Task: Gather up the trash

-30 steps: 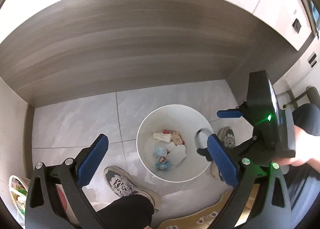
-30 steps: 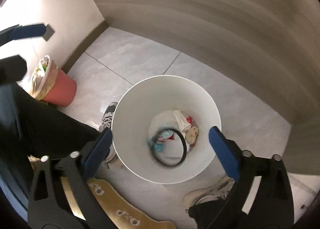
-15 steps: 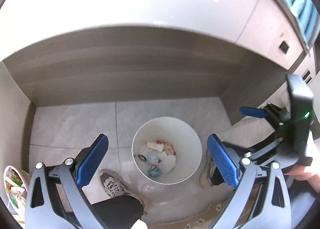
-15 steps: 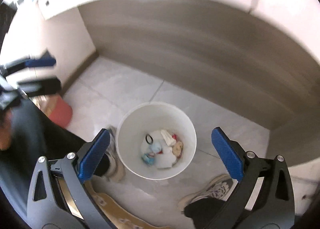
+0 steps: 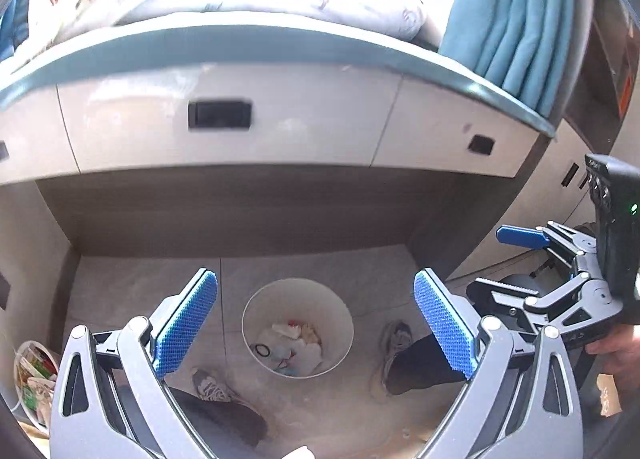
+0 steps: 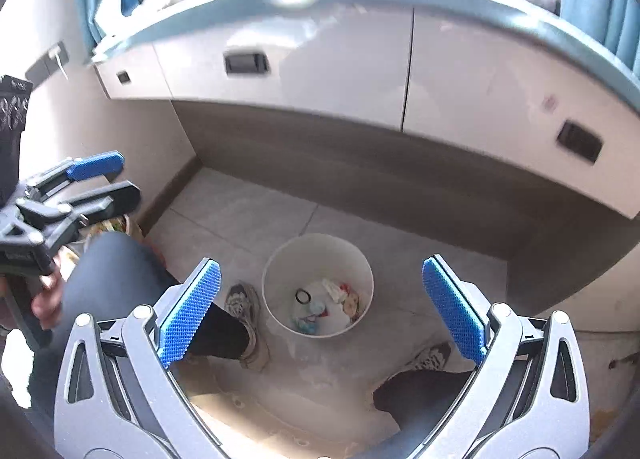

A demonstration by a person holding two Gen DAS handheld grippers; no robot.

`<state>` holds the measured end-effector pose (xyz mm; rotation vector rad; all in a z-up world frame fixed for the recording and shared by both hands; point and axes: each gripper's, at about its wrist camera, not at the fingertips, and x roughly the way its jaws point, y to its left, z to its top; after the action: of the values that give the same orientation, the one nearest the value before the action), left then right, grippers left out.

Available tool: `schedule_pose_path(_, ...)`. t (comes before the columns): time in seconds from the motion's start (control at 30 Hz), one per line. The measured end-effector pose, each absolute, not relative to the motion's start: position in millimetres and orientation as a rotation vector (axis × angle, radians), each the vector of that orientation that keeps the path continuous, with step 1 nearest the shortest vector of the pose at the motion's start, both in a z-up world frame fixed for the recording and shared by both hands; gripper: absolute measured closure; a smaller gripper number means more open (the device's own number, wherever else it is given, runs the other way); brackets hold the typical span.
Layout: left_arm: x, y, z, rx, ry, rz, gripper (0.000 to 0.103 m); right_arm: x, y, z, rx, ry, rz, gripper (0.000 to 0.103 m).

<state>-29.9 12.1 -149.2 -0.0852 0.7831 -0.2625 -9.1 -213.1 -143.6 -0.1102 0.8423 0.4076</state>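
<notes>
Left gripper (image 5: 316, 323) wide, empty. Right gripper (image 6: 320, 311) wide, empty. White waste bin (image 5: 256, 307) stands on tiled floor (image 5: 140, 283) beneath desk, between person's shoes. Trash (image 5: 292, 347) and black ring (image 5: 262, 349) lie at its bottom.

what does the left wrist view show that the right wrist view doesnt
Only the left wrist view shows the right gripper at the right edge, open, and a second bin of rubbish at lower left. Only the right wrist view shows the left gripper, also open. Both show the white bin on the floor with a black ring and scraps inside, and the person's shoes beside it.
</notes>
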Motion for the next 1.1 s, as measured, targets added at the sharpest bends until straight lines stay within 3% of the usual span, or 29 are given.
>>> schedule_pose_path(0.53,-64.2,-20.7,-76.9,-0.012,0.694,-0.225,0.006,-73.6,-236.5,-30.3,-0.088,0.638,0.414,0.005)
schedule_pose_path(1.1,-91.5,-28.7,-30.0,0.074,0.584,-0.166,0.006,-97.8,-259.2,11.6,-0.084,0.541,0.371,0.005)
